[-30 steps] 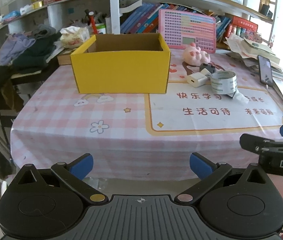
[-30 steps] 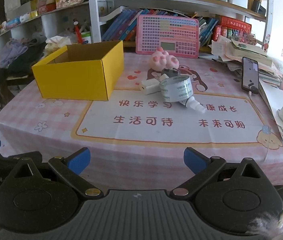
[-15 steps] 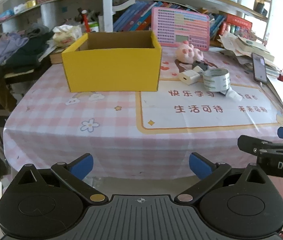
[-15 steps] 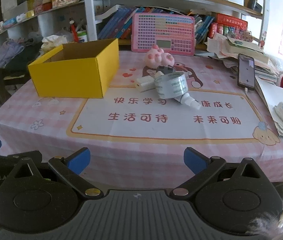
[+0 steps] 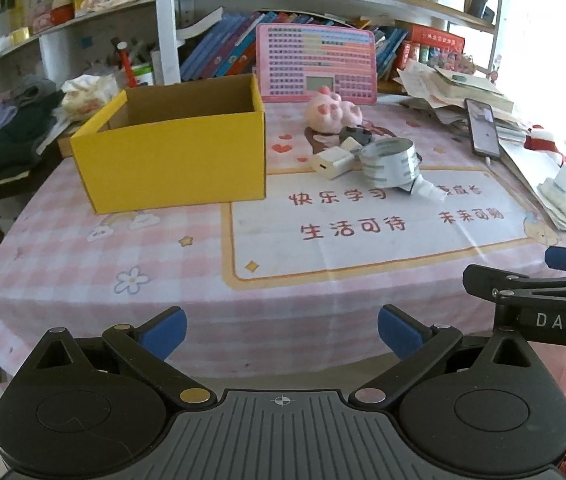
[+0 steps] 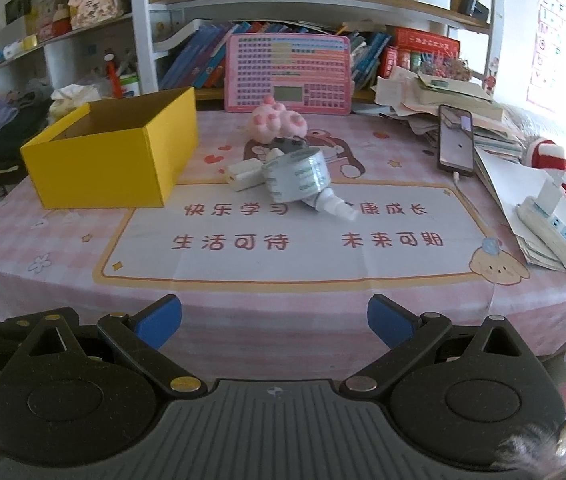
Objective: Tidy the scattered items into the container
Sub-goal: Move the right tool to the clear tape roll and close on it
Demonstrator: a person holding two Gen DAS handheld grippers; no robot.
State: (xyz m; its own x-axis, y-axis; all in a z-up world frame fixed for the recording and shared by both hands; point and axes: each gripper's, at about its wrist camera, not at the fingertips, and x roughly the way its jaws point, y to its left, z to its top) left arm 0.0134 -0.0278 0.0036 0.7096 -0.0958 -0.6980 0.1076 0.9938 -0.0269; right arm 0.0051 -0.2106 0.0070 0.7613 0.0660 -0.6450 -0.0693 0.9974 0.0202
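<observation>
Hovering at the near edge of the table point(image 6: 363, 320), both tongs are spread wide w/ nothing between the blue tips. The left gripper point(image 5: 282, 332) points at the pink checked cloth; the yellow box point(image 5: 179, 160) sits ahead of it & a bit to its left, open on top. Can't tell if anything is inside. The right gripper point(image 6: 275, 322) faces the white part of the cloth w/ red writing. Straight ahead of it, well apart, is the small pile of things: a tape roll point(image 6: 297, 176) lying on its side, a white charger block point(image 6: 245, 172) touching the roll's left side, a little white tube point(image 6: 333, 206) poking out near its right side, a small grey thing point(image 6: 287, 145) just behind, & a pink paw toy point(image 6: 277, 122) farther back. The box is left of that pile. A phone point(image 6: 455, 142) lies far to the right, by stacked papers.
</observation>
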